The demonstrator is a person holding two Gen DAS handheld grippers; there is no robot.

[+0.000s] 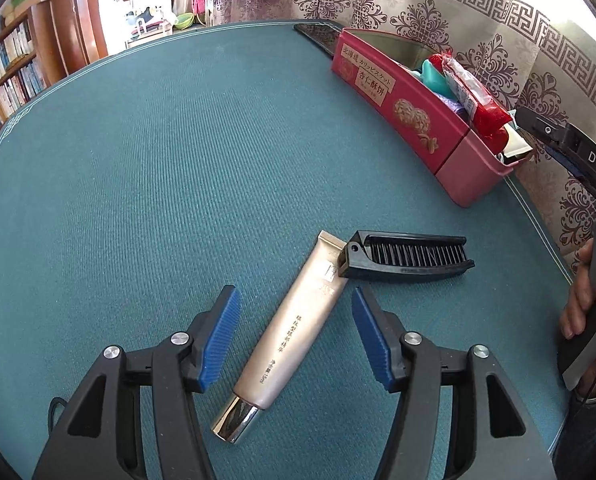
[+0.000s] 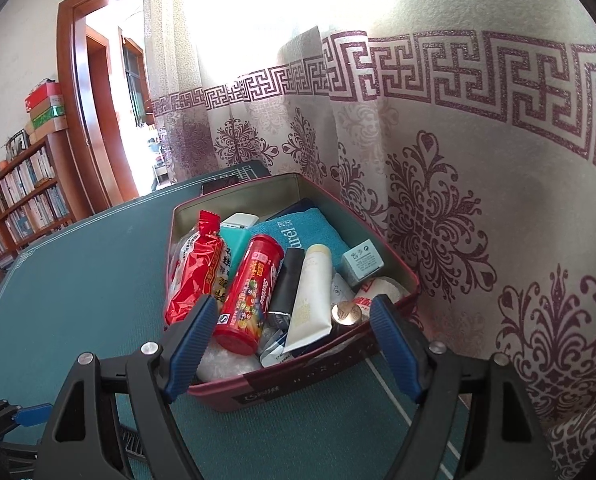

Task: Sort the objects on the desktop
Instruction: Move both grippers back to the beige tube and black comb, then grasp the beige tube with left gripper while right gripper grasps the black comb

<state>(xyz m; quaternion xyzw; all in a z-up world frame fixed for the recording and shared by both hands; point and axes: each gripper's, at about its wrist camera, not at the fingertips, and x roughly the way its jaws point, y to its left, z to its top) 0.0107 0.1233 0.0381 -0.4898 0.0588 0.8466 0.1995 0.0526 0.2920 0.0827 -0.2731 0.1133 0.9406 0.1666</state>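
The green tabletop (image 1: 138,160) carries a red tin (image 2: 298,376), packed with tubes and snacks, by the curtain. A champagne tube (image 1: 294,320) lies diagonally, silver cap nearest the camera, crimped end touching a black folding comb (image 1: 410,258). Left tongs (image 1: 296,338) straddle it, agape, not gripping. Right tongs (image 2: 294,344) hover wide apart, empty, before the tin.

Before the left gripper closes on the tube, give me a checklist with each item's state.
1. Left gripper open, nothing pinched: ok.
2. Tube lies between the pads: ok.
3. Tube free of neighbours: not ok, the comb lies over its flat end.
4. Tin has room: cannot tell, it looks crowded.
5. Right gripper open, holding nothing, above the tin: ok.
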